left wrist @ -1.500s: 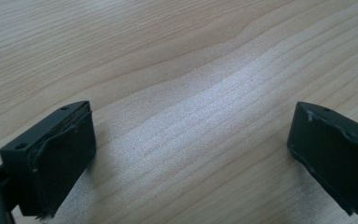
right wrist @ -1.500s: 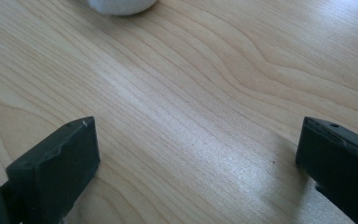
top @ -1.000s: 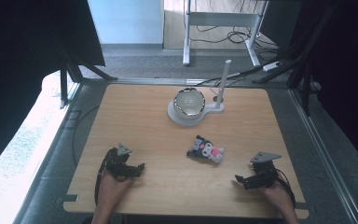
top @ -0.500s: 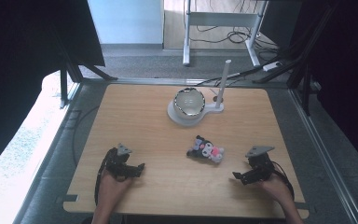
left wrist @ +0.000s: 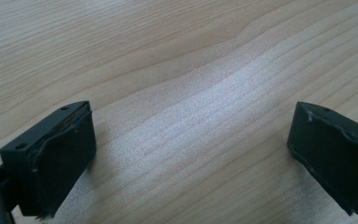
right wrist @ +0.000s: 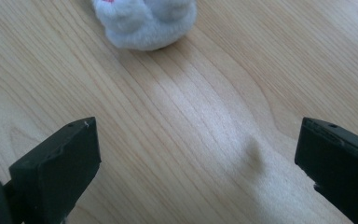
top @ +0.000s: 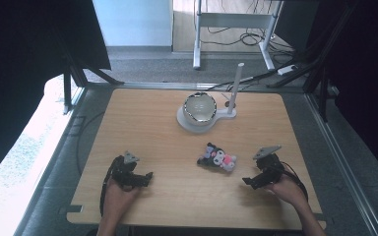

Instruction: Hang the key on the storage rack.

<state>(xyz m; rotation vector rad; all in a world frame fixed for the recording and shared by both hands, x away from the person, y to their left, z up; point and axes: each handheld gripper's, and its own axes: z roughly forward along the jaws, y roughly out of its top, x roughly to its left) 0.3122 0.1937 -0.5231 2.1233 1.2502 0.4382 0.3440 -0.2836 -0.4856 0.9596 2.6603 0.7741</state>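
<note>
The right tool is closing in on the plush toy, which is lying on the counter just beside it, jaws spread wide. It should be centring the toy between the jaws before squeezing. The left tool is resting, also wide. Compared with a second ago, the right tool is sitting nearer the toy.

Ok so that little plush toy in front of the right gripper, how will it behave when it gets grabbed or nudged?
The plush toy looks fluffy in the right gripper view, so it will probably squash between the jaws rather than resist. It seems light and likely slides on the smooth wooden table if nudged. Lying low, it is unlikely to roll or tip.
</note>
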